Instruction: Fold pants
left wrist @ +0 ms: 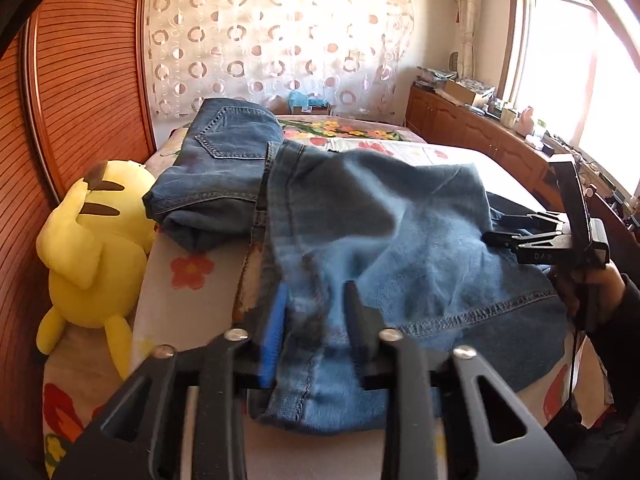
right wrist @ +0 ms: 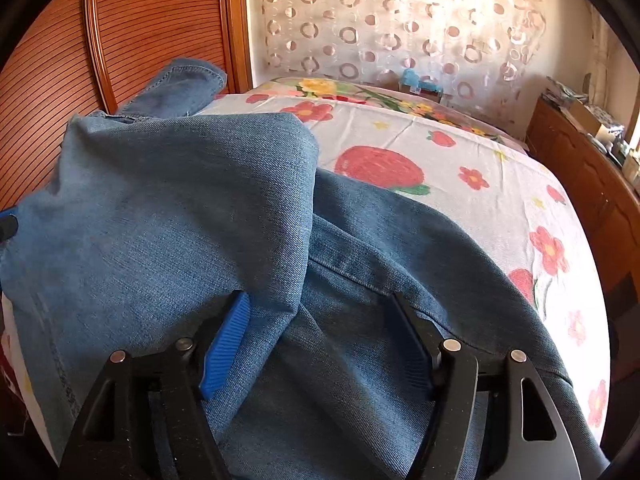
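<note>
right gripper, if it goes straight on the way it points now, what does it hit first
Most likely the jeans. The right gripper tilts down at them with its jaws spread, and the raised denim fold already lies between its fingers. The flowered bedsheet lies further on.

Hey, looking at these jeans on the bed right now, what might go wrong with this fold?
1. The jeans lie rumpled, with a loose flap heaped up between the right tool's open jaws. If pressed flat now, that bunching would probably end up creased into the fold.
2. The left tool straddles a thick seam, and its pads do not seem to be pressing, so the denim may slip out.
3. The second pair of jeans sits close by, touching this pair, so a drag could shift it.
</note>
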Demonstrator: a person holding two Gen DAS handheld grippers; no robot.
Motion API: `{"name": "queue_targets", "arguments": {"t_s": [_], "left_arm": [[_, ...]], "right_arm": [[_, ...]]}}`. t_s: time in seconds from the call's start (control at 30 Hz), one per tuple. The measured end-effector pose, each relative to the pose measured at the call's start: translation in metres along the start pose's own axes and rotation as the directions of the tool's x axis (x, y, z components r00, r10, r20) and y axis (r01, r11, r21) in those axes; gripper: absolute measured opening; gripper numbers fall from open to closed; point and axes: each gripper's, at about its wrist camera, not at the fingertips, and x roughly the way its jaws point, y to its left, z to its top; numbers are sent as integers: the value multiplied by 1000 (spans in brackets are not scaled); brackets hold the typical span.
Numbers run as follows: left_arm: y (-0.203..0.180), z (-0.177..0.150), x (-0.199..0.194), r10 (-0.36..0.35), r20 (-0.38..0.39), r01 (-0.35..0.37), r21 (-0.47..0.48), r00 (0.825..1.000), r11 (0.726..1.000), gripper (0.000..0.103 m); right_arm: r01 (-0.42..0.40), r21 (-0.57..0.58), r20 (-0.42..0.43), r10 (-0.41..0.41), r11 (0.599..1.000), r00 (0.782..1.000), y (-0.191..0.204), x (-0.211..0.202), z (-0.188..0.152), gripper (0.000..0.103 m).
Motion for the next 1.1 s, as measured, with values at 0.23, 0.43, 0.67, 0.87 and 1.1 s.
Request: {"name": "queue_targets", "arguments": {"t_s": [0.23,0.43,0.67,0.87,1.1], "left_arm": [[2,30,12,1,32,-1,17,999,1000,59],[8,66,29,-6,60,5,28,998,1000,58],[17,88,63,-14,-12,14,23,1000,1000,37],[15,90,51,-1,50,0,12,999,1000,11],[18,100,54,42,41,-42,-3,998,999,15]], "right_arm": [[0,1,0,0,1000,1000,0,0,0,73],[1,1,1,-1,1000,1000,-1,0,-1,73],[3,-1,2,-3,1000,1000,-1,1,-1,73],[3,-2,3,-3,1000,1000,-2,1,-2,73],[6,-6,4,-6,1000,1000,-3,0,-3,73]]}}
